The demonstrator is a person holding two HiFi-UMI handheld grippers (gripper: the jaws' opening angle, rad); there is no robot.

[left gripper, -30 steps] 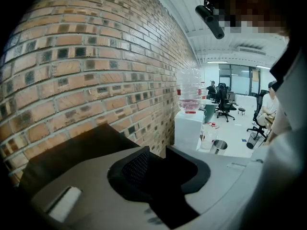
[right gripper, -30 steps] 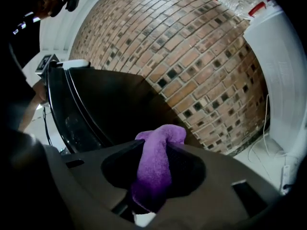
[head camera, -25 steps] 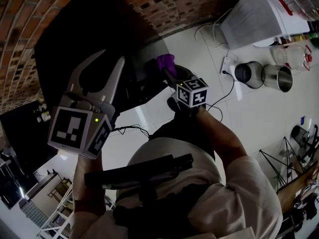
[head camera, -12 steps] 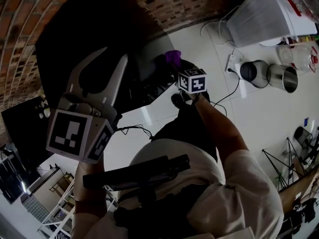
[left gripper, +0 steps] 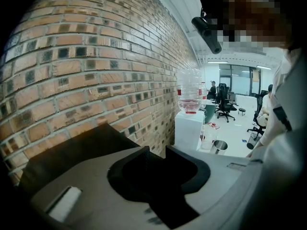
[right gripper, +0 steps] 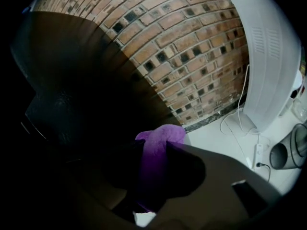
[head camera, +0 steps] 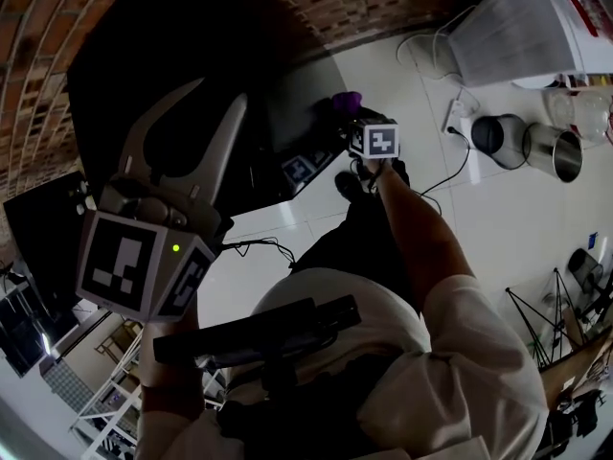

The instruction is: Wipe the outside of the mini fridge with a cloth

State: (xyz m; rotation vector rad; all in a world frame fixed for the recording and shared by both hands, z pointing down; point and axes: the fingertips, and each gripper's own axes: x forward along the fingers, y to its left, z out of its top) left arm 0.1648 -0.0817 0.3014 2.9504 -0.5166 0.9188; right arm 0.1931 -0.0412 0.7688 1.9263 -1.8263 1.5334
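The black mini fridge (head camera: 182,46) stands against the brick wall, and its dark side fills the left of the right gripper view (right gripper: 72,90). A purple cloth (head camera: 347,100) is bunched at the fridge's near lower corner. My right gripper (head camera: 349,115) is shut on the cloth (right gripper: 160,140) and holds it against the fridge's dark side. My left gripper (head camera: 218,92) hangs raised over the fridge top, open with nothing between its fingers. In the left gripper view the left gripper (left gripper: 156,150) points along the brick wall above the fridge top (left gripper: 72,147).
A white water dispenser (head camera: 522,27) stands at the right, with its bottle (left gripper: 190,92) on top. Two steel bins (head camera: 503,137) and a power strip with cables (head camera: 452,115) lie on the white floor. A dark unit (head camera: 38,228) sits at the left.
The right gripper has carried the purple cloth farther from me along the fridge's side, toward the wall. The left gripper has barely shifted.
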